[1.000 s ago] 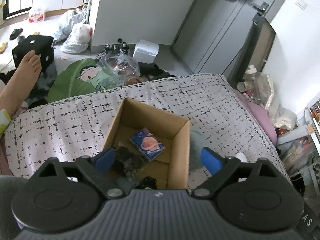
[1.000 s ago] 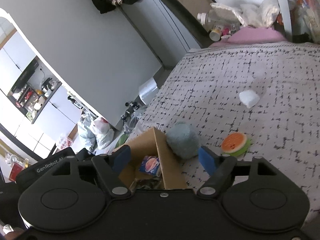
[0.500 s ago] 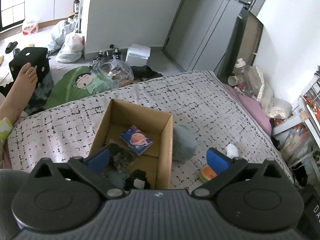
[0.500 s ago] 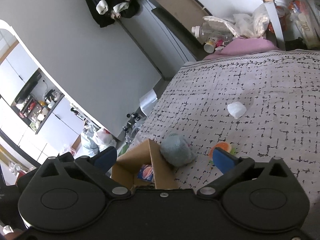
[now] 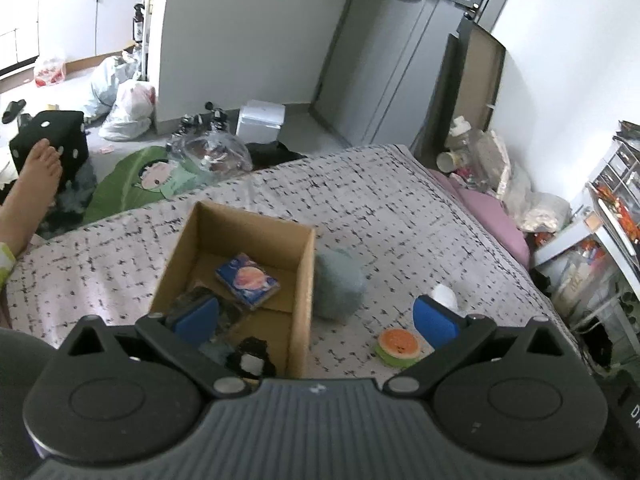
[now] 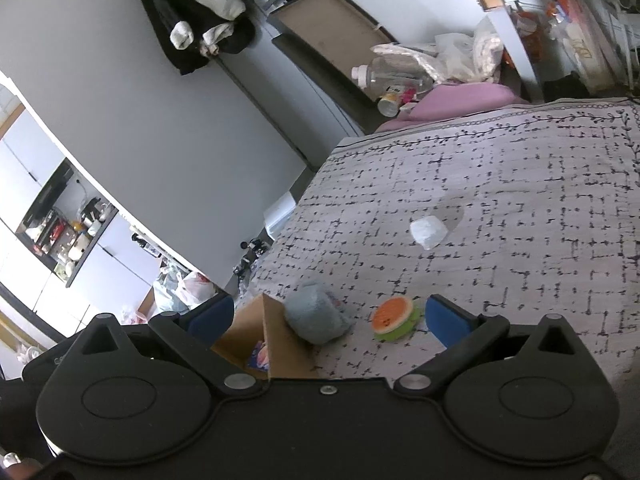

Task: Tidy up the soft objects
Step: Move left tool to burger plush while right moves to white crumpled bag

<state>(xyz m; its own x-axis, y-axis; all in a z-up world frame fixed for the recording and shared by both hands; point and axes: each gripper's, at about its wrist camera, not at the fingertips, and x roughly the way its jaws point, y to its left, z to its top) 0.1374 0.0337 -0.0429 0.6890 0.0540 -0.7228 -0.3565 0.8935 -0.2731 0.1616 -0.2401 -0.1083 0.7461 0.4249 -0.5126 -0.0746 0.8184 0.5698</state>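
My left gripper (image 5: 315, 318) and right gripper (image 6: 327, 315) are black plastic, each with two round pivot housings, silver screws, angled linkage arms, blue pads (image 5: 434, 319) and a ribbed grey body.

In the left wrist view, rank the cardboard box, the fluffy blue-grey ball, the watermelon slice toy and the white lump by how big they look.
1. cardboard box
2. fluffy blue-grey ball
3. watermelon slice toy
4. white lump, though the gripper hides part of it, so its place below the watermelon slice toy is unsure.
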